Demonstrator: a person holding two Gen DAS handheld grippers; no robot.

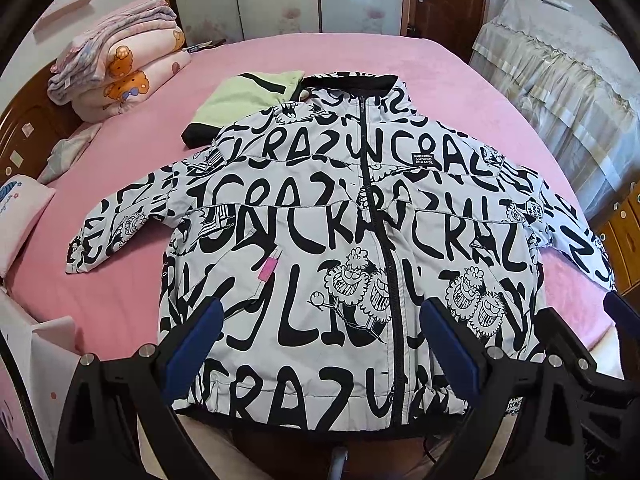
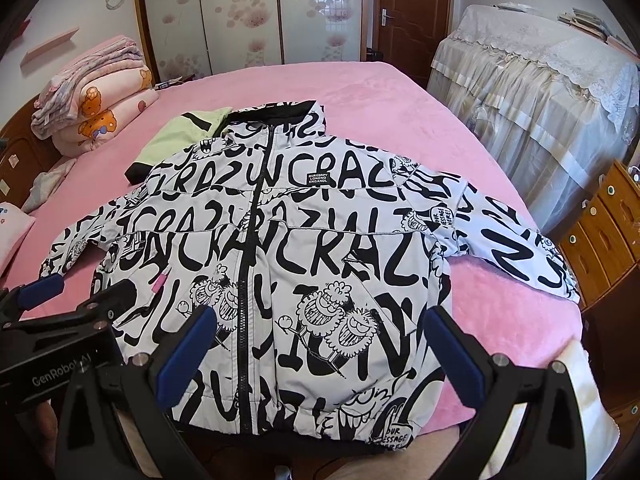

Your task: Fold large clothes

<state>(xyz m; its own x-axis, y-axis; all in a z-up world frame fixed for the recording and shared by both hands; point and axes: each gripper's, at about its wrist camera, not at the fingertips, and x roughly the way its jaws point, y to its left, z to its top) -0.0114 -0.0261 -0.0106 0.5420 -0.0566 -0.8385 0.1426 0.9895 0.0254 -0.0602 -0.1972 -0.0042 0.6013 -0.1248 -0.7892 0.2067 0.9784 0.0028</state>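
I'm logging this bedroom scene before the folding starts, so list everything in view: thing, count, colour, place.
jacket: one, white with black lettering, spread flat and zipped on the bed, sleeves out.
green garment: one, pale green and black, partly under the jacket's collar.
bed cover: one, pink, under everything.
folded quilts: one stack, pink with bears, far left of the bed.
pillow: one, pink, left edge.
door: one, brown, back wall.
draped furniture: one, under cream lace cloth, right.
drawers: one, wooden, right.
left gripper: black with blue pads, open over the hem.
right gripper: same, open.
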